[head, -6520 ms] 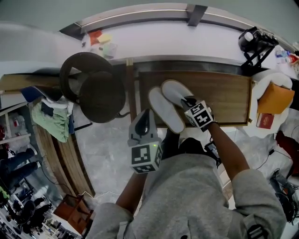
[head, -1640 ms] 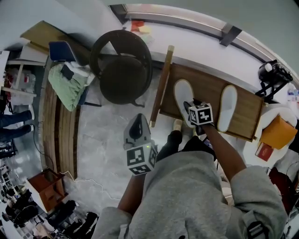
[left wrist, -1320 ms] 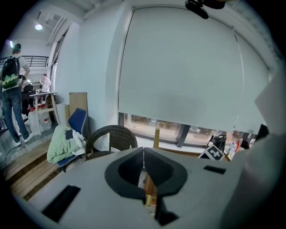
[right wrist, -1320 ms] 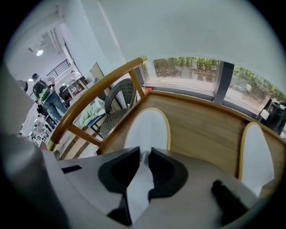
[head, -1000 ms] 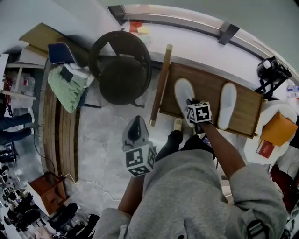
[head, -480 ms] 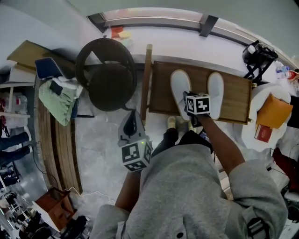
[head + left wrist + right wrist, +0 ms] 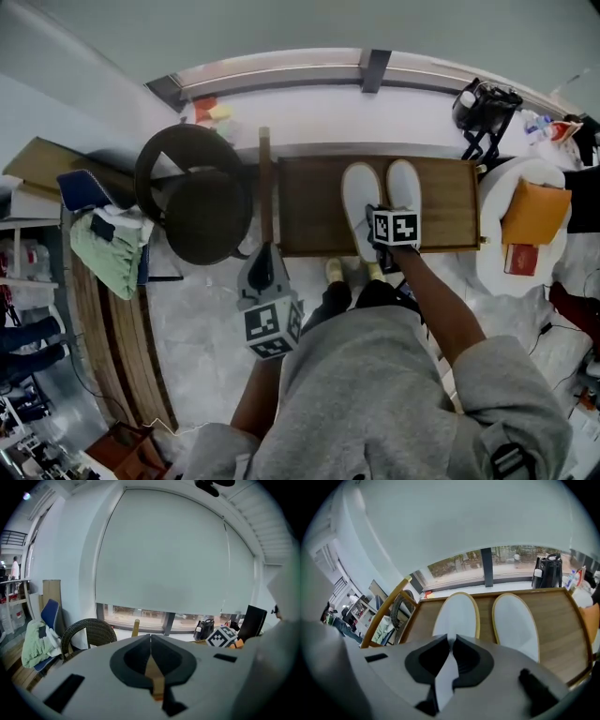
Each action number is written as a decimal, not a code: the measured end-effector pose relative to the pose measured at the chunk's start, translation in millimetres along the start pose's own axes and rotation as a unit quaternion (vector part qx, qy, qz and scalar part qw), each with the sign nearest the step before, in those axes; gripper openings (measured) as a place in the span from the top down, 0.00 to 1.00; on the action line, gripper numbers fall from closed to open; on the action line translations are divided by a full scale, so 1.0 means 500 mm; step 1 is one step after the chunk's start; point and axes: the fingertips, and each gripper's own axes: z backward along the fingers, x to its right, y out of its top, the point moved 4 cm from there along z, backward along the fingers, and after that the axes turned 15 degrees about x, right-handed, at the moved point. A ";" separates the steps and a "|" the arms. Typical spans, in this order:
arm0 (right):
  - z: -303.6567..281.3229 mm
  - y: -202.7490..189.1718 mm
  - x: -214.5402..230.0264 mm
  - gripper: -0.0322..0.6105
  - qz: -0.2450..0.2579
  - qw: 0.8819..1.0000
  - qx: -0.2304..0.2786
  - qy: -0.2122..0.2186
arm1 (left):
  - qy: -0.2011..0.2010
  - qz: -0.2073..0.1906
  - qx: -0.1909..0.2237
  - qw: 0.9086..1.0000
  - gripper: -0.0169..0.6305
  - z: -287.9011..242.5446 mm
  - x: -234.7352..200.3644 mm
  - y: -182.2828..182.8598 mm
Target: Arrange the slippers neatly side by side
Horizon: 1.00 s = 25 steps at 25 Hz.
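Gap closed: we are nudging the held slipper point(image 7: 457, 613) beside its mate point(image 7: 516, 620), right gripper point(image 7: 451, 644) clamping its heel, levelling toes.

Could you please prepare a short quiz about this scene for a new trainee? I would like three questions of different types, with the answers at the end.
1. True or false: the left slipper and the right slipper lie side by side on the wooden table.
2. Multiple choice: what is between the fingers of the right gripper? A. nothing. B. the heel edge of the left slipper. C. a sock.
3. Short answer: which gripper is held away from the table, with its fingers together on nothing?

Key
1. True.
2. B.
3. The left gripper.
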 end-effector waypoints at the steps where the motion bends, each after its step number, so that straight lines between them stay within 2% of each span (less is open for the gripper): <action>1: 0.002 0.001 0.009 0.89 -0.010 1.000 0.001 -0.003 | -0.003 -0.001 -0.001 1.000 0.95 -0.003 0.006 0.002; 7: -0.009 -0.012 0.054 0.89 -0.053 0.998 0.006 -0.020 | -0.020 -0.018 -0.022 0.999 0.95 -0.016 0.038 -0.002; 14: -0.038 -0.033 0.085 0.89 -0.078 0.996 0.016 -0.029 | -0.041 -0.042 -0.041 0.997 0.95 -0.036 0.073 -0.005; 25: -0.062 -0.034 0.108 0.89 -0.100 0.994 0.026 -0.032 | -0.068 -0.062 -0.048 0.995 0.95 -0.054 0.115 -0.004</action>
